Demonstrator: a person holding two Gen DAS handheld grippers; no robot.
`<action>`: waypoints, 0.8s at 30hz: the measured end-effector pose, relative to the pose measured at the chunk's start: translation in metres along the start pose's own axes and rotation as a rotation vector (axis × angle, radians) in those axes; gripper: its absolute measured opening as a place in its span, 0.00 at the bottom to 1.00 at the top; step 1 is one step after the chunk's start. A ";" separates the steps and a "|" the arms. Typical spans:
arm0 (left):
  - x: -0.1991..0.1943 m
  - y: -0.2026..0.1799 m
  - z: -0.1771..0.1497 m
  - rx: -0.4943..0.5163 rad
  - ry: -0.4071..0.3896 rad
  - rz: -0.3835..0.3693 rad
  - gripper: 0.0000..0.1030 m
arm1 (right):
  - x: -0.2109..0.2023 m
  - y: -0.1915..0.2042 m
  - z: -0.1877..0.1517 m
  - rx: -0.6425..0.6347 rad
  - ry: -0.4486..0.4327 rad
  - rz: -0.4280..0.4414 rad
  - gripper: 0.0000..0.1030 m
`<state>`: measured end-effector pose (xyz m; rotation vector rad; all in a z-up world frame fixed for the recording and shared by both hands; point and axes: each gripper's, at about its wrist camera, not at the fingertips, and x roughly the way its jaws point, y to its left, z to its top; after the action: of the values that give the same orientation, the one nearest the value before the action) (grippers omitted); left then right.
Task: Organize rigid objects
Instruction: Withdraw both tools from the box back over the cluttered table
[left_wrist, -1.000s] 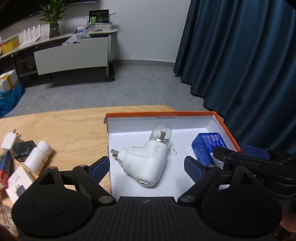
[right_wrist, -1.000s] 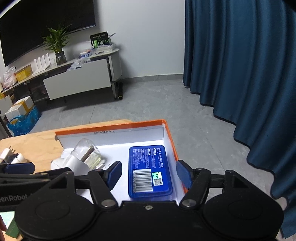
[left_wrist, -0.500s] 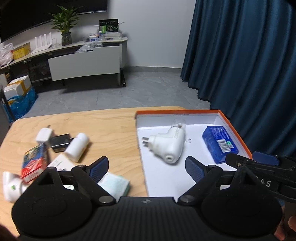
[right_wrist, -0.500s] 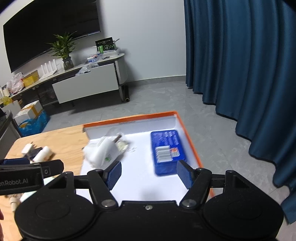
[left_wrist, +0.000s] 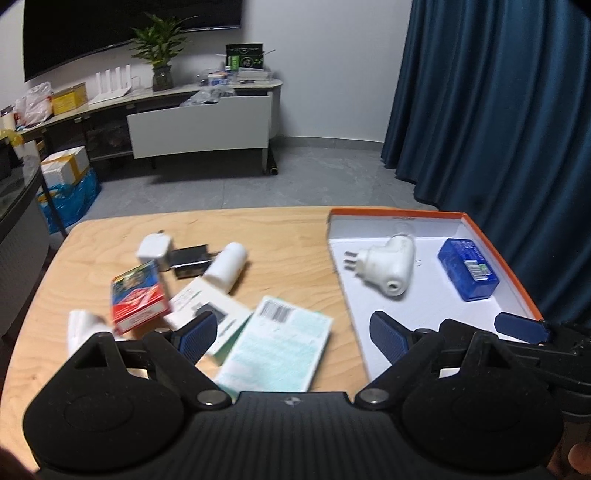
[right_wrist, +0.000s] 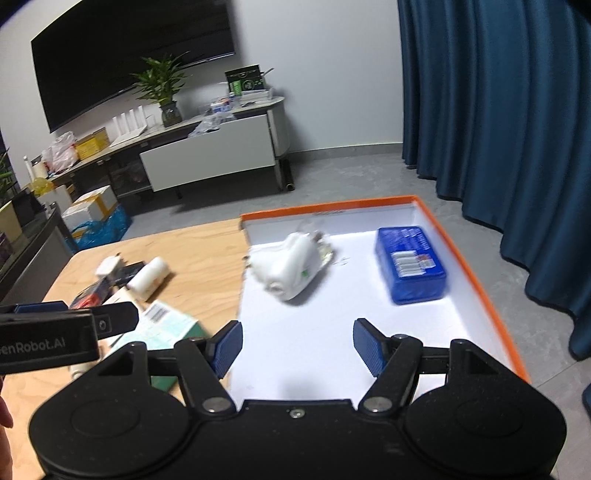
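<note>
An orange-rimmed white box (left_wrist: 491, 251) (right_wrist: 476, 291) lies at the table's right end. Inside it rest a white plug adapter (left_wrist: 388, 267) (right_wrist: 291, 269) and a blue case (left_wrist: 467, 273) (right_wrist: 410, 264). My left gripper (left_wrist: 291, 334) hangs open and empty above a pale green packet (left_wrist: 277, 349), near the box's left wall. My right gripper (right_wrist: 297, 345) is open and empty over the near part of the box floor. On the wood to the left lie a red box (left_wrist: 138, 301), a white cylinder (left_wrist: 226, 267) (right_wrist: 149, 278), a white charger (left_wrist: 155, 249) and a black block (left_wrist: 190, 260).
A wooden table (left_wrist: 88, 258) carries everything. A white leaflet box (left_wrist: 207, 310) lies beside the green packet, and a white object (left_wrist: 83, 328) sits at the near left. Blue curtains (left_wrist: 498, 110) hang past the table's right edge. A low cabinet (left_wrist: 199, 125) stands across the grey floor.
Both grippers have drawn back from the box toward me, so the box contents look smaller and the loose items on the left of the table have come into view. Jaws stay open.
</note>
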<state>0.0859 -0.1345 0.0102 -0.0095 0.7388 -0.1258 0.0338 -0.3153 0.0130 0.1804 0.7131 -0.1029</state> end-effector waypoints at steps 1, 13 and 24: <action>-0.002 0.004 -0.002 -0.003 -0.001 0.004 0.89 | 0.000 0.005 -0.002 -0.003 0.003 0.005 0.77; -0.015 0.059 -0.019 -0.059 0.003 0.061 0.89 | 0.001 0.060 -0.021 -0.030 0.031 0.068 0.77; -0.017 0.099 -0.032 -0.105 0.012 0.098 0.89 | 0.011 0.097 -0.038 -0.058 0.076 0.107 0.77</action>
<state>0.0626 -0.0330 -0.0073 -0.0724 0.7563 0.0067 0.0334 -0.2127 -0.0097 0.1671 0.7801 0.0271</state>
